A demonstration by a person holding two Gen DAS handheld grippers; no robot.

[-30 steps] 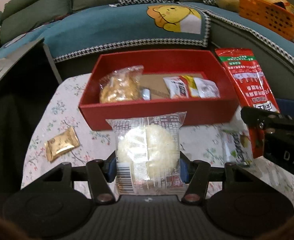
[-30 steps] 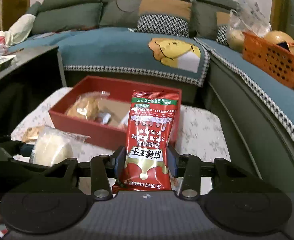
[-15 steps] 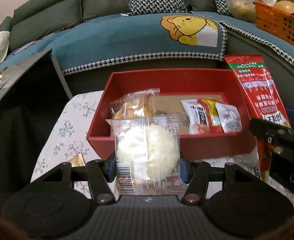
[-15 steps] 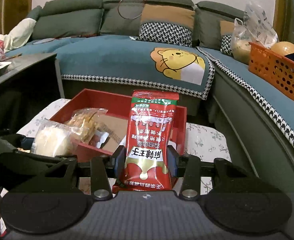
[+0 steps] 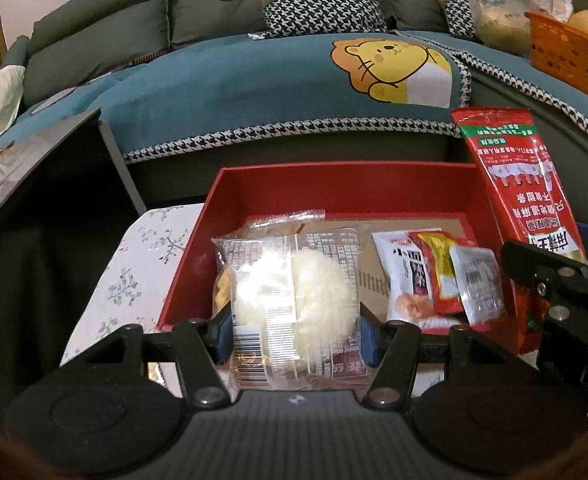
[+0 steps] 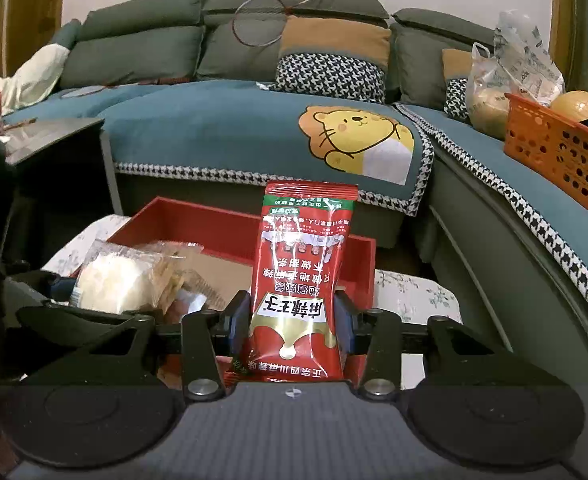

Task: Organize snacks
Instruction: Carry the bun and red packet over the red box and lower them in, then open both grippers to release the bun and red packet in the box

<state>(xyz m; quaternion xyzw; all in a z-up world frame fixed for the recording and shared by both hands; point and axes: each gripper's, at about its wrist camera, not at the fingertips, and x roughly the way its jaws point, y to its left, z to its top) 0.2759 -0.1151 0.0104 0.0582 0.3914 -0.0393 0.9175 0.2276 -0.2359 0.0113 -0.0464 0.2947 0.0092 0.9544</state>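
A clear-wrapped bun is clamped between the jaws of the left gripper, whose blue pads are pressed against the wrapper's two sides. The bun is pale, round and crumbly-looking, sealed in see-through film printed with white text blocks and a barcode at the lower left corner. It is held upright over the near wall of a red box, at the box's left half. A tall red pouch is gripped by the right gripper, its jaws closed on the pouch's lower part. The pouch is glossy red with a green band near the top, white characters seen upside down, and a gold crest low down. It is held upright over the right end of the box, and in the left wrist view it is seen at the right, above the box's right wall. Inside the box, on a brown cardboard floor, a clear bag of golden pieces is lying behind the bun at the left, and three small packets are leaning together at the right: one white, one red and yellow, one silvery. The box is set on a floral cloth. A teal sofa cover with a lion picture is seen beyond the box, and an orange basket is resting on the sofa at the far right.
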